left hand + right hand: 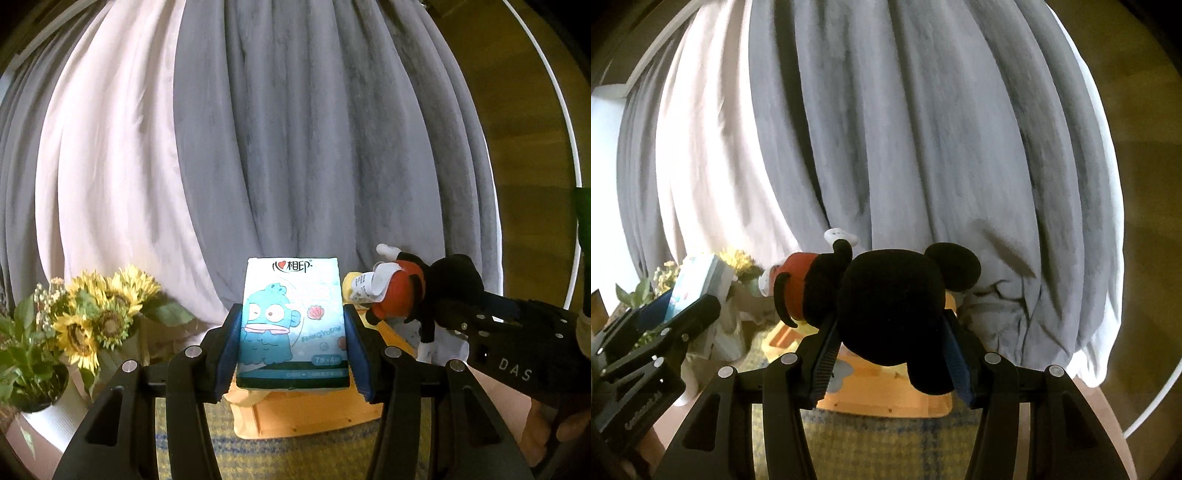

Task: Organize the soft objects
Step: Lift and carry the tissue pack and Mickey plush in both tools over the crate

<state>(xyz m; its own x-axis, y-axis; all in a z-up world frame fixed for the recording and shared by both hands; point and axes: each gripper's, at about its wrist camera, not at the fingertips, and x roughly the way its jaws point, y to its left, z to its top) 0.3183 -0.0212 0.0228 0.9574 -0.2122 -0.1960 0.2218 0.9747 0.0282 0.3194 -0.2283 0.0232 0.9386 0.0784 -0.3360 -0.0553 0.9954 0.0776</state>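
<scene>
The left gripper point(293, 332) has its jaws closed on a tissue pack point(293, 321), one blue pad pressed on each side, and the pack is up in the air and a bit tilted back. The right gripper point(890, 354) has its jaws closed on a mouse plush toy point(886, 314), squeezing the big black head, and the body with red shorts sticks out to the left with a white tag hanging off it. Both things are held above a wooden tray point(886, 398) that sits on a yellow checked cloth point(871, 443) on the desk. The tissue pack looks light and squashy with a smooth plastic skin, so I think it could slip if the squeeze is weak, and holding it by the two long sides like this seems best. The plush looks very light and soft, so it will bend and flop, and the head is the fattest part to hold. The two grippers are near each other, side by side, so they could bump if they swing in. A sunflower pot point(48, 376) stands just beside the tray on the left and could get knocked. A grey curtain point(295, 147) hangs close behind, but there is open room above the tray and in front of it
</scene>
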